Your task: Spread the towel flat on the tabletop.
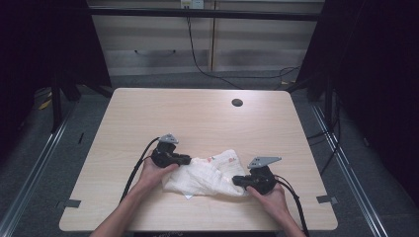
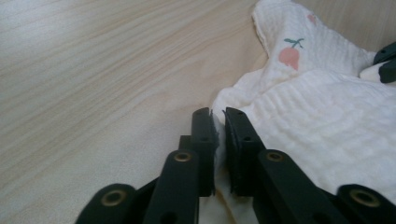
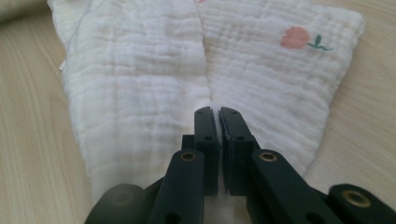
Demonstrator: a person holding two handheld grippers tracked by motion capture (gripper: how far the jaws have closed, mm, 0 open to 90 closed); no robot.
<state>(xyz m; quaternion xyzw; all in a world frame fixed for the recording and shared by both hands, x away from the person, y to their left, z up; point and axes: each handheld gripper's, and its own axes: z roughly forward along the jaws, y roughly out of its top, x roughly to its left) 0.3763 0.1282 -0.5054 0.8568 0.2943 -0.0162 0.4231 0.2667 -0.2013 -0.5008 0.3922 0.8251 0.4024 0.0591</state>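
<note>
A white crinkled cloth [image 1: 210, 175] with small pink fruit prints lies bunched on the near middle of the light wooden table [image 1: 197, 118]. My left gripper [image 1: 186, 160] is at the cloth's left end, jaws nearly together with a fold of the cloth [image 2: 317, 116] pinched between them. My left gripper [image 2: 218, 116] shows the cloth edge between its pads. My right gripper [image 1: 237, 180] sits at the cloth's right end. In the right gripper view my right gripper [image 3: 218, 112] is closed on a crease of the cloth [image 3: 140, 84].
A dark round cable hole [image 1: 237, 102] lies at the table's far right. Black cables trail from both grippers off the near edge. Dark frame posts stand on both sides, and a cabinet stands behind the table.
</note>
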